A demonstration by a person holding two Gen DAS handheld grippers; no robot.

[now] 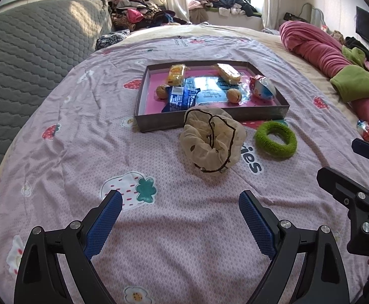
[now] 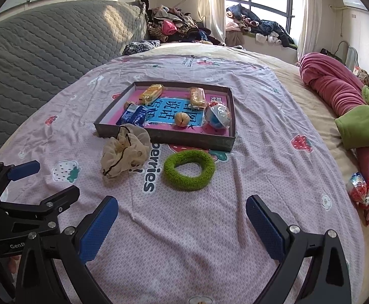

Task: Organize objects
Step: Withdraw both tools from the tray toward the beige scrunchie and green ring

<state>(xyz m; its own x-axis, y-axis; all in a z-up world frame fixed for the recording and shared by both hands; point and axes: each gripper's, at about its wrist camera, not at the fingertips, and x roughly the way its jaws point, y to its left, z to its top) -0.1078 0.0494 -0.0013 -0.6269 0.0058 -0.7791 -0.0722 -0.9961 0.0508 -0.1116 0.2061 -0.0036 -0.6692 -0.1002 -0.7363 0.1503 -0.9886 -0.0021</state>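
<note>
A shallow grey box (image 1: pixel 159 123) (image 2: pixel 174 136) with a pink floor lies on the bed. In it are two yellow snack packs (image 1: pixel 177 74), a blue packet (image 1: pixel 180 98) (image 2: pixel 133 115), two walnuts (image 1: pixel 234 95) and a foil-wrapped ball (image 1: pixel 264 88) (image 2: pixel 218 115). In front of the box lie a beige scrunchie (image 1: pixel 211 140) (image 2: pixel 123 150) and a green scrunchie (image 1: pixel 275 139) (image 2: pixel 189 169). My left gripper (image 1: pixel 180 201) hangs open, short of the beige scrunchie. My right gripper (image 2: pixel 182 205) is open too, just short of the green scrunchie. Both are empty.
A pink strawberry-print sheet (image 1: pixel 159 228) covers the bed. A grey quilted headboard (image 1: pixel 32 58) stands at left. A rolled pink and green blanket (image 2: pixel 349 106) lies along the right, with a wrapped sweet (image 2: pixel 361 190) beside it. Clothes are piled by the window (image 2: pixel 255 25).
</note>
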